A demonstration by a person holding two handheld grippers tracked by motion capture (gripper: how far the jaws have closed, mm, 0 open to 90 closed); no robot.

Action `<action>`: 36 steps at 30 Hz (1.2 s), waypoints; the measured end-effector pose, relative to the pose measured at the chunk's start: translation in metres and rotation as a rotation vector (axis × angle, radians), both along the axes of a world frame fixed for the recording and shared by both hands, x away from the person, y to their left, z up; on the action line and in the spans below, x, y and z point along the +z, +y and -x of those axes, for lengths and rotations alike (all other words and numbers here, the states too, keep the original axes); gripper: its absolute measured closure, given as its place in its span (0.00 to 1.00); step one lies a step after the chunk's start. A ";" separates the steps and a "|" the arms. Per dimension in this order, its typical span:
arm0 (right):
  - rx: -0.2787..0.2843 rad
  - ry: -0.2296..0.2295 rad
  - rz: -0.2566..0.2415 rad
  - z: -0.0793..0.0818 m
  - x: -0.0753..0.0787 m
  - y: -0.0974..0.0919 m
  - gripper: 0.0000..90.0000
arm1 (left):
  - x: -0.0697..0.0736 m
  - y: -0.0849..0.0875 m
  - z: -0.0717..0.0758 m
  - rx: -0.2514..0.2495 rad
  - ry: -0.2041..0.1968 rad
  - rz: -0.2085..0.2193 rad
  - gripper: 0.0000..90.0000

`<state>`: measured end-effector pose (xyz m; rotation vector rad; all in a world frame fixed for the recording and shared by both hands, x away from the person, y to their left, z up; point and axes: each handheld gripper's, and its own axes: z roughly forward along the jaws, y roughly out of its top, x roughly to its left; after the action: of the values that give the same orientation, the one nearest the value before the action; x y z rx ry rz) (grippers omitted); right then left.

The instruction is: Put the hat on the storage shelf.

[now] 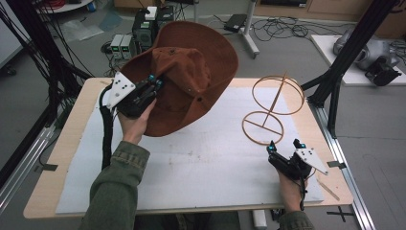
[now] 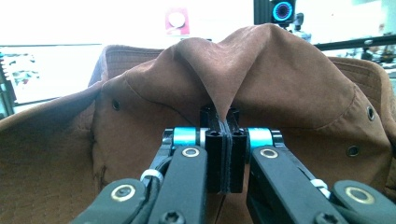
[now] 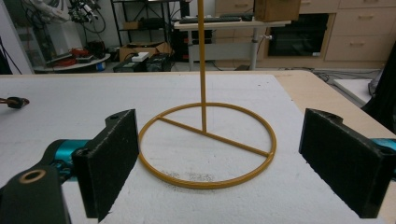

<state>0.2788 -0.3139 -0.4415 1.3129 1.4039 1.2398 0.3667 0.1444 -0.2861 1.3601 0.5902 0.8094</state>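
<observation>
A brown wide-brimmed hat (image 1: 191, 76) hangs tilted above the left half of the table, lifted off the white mat. My left gripper (image 1: 155, 84) is shut on a pinched fold of the hat's crown (image 2: 219, 93), with the cloth squeezed between its pads. A yellow wire hat stand (image 1: 273, 108) with a round base ring and a round top ring stands on the mat at the right. My right gripper (image 1: 286, 145) rests near the front right corner, open, its jaws wide with nothing between them. The stand's base ring (image 3: 208, 144) and upright post lie straight ahead of it.
The white mat (image 1: 191, 163) covers most of the wooden table (image 1: 76, 110). Black frame posts (image 1: 335, 76) rise at both sides of the table. Boxes, cables and equipment lie on the floor beyond the far edge.
</observation>
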 end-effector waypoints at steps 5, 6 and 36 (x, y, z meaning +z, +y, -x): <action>0.006 -0.004 0.000 0.000 0.000 0.000 0.13 | 0.007 -0.023 -0.010 -0.045 -0.006 -0.001 0.99; 0.006 -0.004 0.000 0.000 0.000 0.000 0.13 | 0.007 -0.027 -0.011 -0.054 -0.006 -0.002 0.99; 0.016 0.011 -0.036 -0.002 -0.001 0.000 0.13 | 0.024 -0.128 -0.059 -0.235 -0.011 0.050 0.99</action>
<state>0.2807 -0.3136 -0.4427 1.3370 1.4087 1.2755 0.4254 0.0161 -0.2618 1.3490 0.4296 0.6079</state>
